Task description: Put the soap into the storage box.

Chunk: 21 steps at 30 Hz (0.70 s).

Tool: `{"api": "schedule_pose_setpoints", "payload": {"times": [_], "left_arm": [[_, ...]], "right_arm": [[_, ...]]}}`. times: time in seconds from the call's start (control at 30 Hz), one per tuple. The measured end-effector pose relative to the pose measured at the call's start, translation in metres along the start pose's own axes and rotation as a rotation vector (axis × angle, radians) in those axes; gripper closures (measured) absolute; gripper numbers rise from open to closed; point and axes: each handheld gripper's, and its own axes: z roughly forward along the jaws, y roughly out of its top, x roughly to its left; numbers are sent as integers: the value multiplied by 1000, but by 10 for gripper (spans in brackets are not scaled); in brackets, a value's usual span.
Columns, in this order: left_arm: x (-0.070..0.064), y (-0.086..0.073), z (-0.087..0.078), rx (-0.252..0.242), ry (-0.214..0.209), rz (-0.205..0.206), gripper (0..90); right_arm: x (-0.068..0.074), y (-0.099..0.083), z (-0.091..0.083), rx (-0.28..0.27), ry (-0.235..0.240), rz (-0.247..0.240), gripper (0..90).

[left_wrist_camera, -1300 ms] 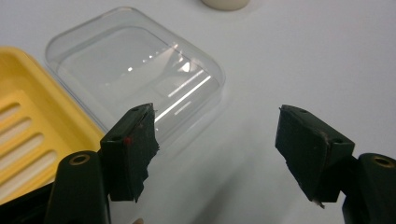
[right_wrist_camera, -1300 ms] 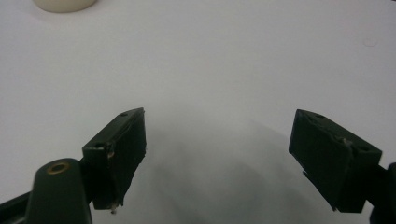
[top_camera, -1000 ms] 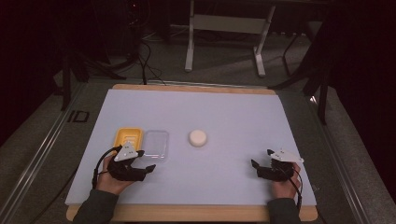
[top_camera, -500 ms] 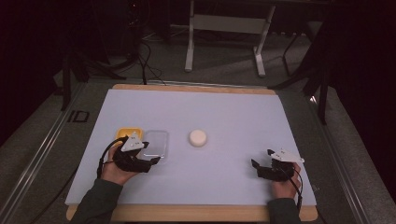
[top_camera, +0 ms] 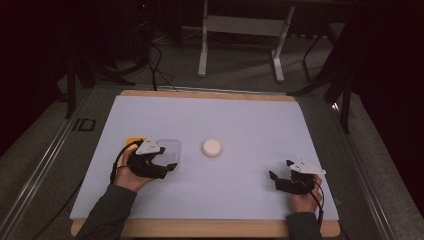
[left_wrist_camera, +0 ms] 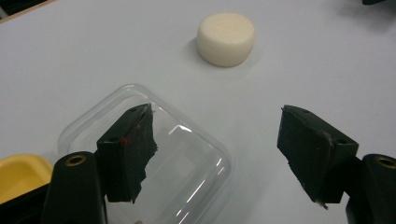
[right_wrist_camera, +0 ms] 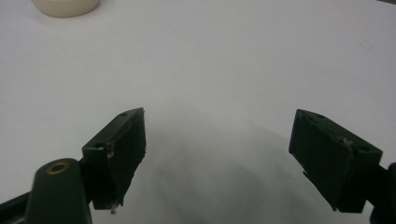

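A cream round puck point(top_camera: 211, 148) lies near the middle of the white table point(top_camera: 240, 120); it also appears in the left gripper view as the puck point(left_wrist_camera: 226, 38) and at the top edge of the right gripper view as the puck point(right_wrist_camera: 64, 7). A clear plastic lid point(left_wrist_camera: 182, 168) lies beside a yellow container point(top_camera: 133, 143). My left gripper point(top_camera: 167, 169) hovers open over the clear lid point(top_camera: 168, 150), one jaw above it, nothing held. My right gripper point(top_camera: 277, 181) rests open at the front right above bare table.
The yellow container point(left_wrist_camera: 18, 172) sits left of the lid, partly behind my left hand. The table's wooden front edge point(top_camera: 210, 228) runs just below both hands. A desk frame point(top_camera: 240, 30) and cables stand beyond the far edge.
My left gripper has moved forward and to the right, from beside the yellow container to over the clear lid. The right gripper has stayed in place.
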Motion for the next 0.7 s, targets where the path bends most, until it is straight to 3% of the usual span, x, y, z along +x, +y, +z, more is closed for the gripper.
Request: {"api": "schedule_pose_setpoints", "payload": {"times": [0.43, 0.7], "left_arm": [[2, 12, 16, 18, -22, 6, 276], [6, 20, 20, -16, -39, -13, 270]], "right_arm": [[0, 0, -1, -6, 0, -3, 185], [0, 0, -1, -7, 3, -3, 185]]}}
